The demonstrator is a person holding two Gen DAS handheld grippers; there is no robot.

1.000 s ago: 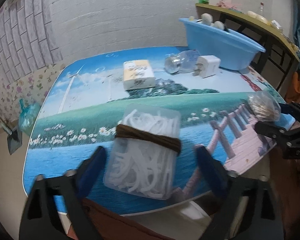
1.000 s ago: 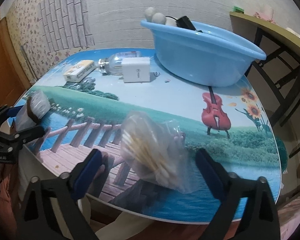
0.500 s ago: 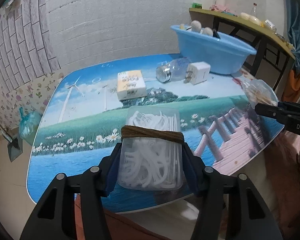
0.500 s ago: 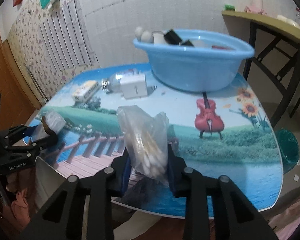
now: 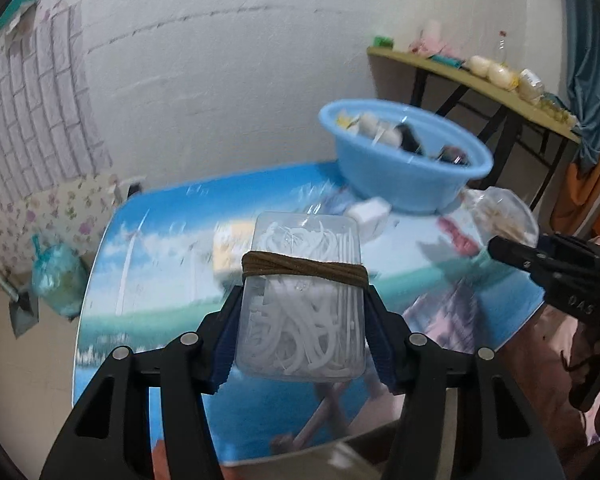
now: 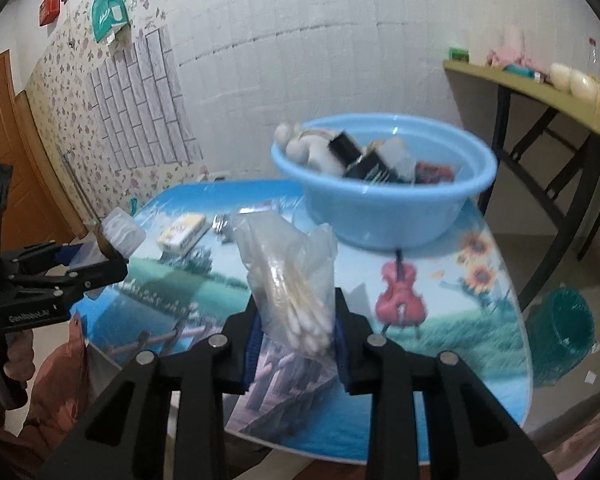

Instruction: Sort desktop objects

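Observation:
My left gripper (image 5: 300,332) is shut on a clear plastic box of white floss picks (image 5: 300,300) bound with a brown band, held above the table's near edge. It also shows in the right wrist view (image 6: 120,236). My right gripper (image 6: 294,336) is shut on a clear bag of cotton swabs (image 6: 292,280), lifted above the table; the bag also shows in the left wrist view (image 5: 500,216). A blue basin (image 6: 384,200) holding several items stands at the table's far side (image 5: 404,160).
On the picture-printed table (image 6: 440,300) lie a yellow-white box (image 6: 182,232), a clear bottle (image 6: 228,222) and a white charger (image 5: 370,212). A side table (image 6: 540,92) with items stands at the right. A green bin (image 6: 560,328) is on the floor.
Both grippers went from open around their objects to shut on them, then lifted them off the table toward the basin.

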